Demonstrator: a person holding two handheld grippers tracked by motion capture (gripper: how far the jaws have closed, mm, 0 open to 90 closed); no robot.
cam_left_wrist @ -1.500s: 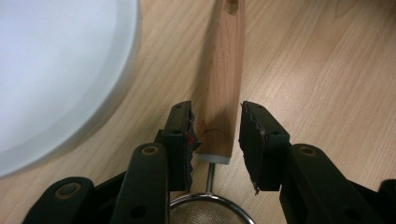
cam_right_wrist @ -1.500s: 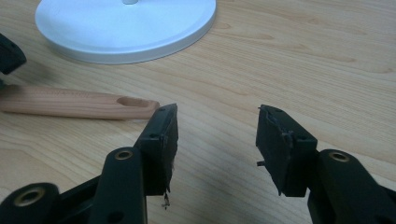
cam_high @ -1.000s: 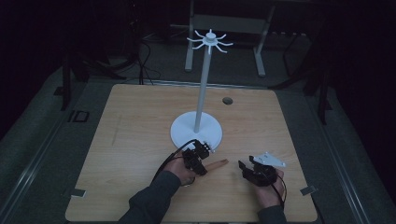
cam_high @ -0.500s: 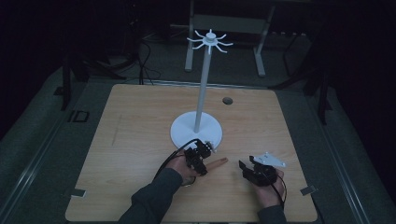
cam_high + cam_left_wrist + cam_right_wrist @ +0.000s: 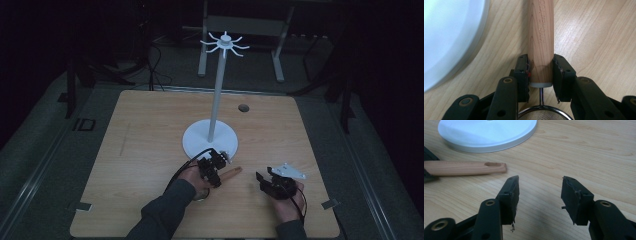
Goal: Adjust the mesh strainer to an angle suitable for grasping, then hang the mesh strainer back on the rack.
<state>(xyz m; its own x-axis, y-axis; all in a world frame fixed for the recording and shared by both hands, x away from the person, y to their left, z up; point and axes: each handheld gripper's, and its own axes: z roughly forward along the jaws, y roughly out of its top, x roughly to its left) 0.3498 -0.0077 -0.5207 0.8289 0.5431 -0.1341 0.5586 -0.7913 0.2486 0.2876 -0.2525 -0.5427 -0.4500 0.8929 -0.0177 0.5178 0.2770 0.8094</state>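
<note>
My left gripper (image 5: 540, 75) clamps the wooden handle (image 5: 541, 37) beside the stand base (image 5: 449, 37); my right gripper (image 5: 540, 192) gapes empty over bare table (image 5: 586, 152).

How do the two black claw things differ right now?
The left gripper has its jaws shut on the wooden handle of a strainer, beside the white stand base; the right gripper has its jaws spread wide, holding nothing. In the high view the right one carries a pale three-cornered plate; the left shows none. Both are black, hand-held, low over the table.
</note>
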